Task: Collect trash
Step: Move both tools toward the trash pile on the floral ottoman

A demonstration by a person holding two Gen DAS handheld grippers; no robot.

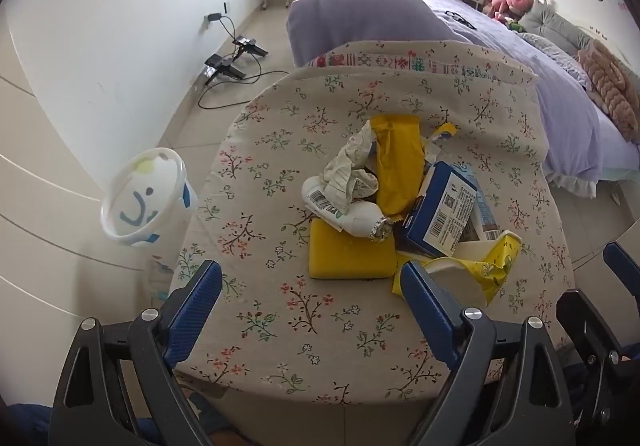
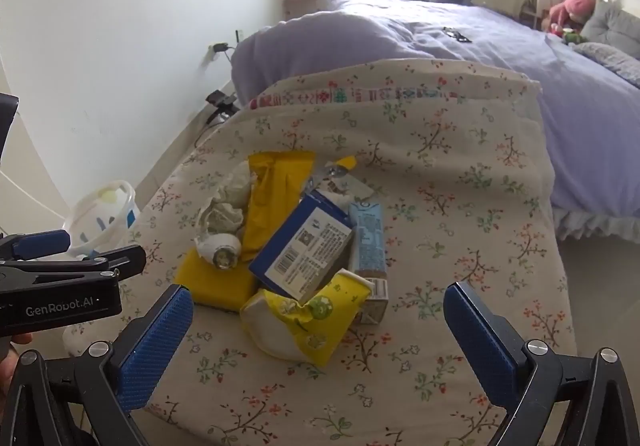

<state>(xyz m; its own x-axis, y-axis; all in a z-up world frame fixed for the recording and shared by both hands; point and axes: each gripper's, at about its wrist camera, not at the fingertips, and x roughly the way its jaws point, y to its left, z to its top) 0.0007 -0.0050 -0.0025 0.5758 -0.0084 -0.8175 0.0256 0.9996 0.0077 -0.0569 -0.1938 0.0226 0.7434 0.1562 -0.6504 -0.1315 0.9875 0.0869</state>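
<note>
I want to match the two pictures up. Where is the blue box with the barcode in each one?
Left wrist view: the blue box sits right of center in the pile, right of the white bottle.
Right wrist view: the box is near the center, above the crushed yellow cup.
Shared landmark: the yellow sponge, left of the box.

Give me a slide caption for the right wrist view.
Open right gripper poised above a trash pile on a floral tablecloth, white bin beside the table.

I see matt floral cloth on the table [image 1: 280, 310], a porous yellow sponge [image 1: 348, 258] at my six o'clock, crumpled paper [image 1: 352, 170], glossy cardboard box [image 1: 440, 214], ribbed blue pads [image 2: 156, 342].
</note>
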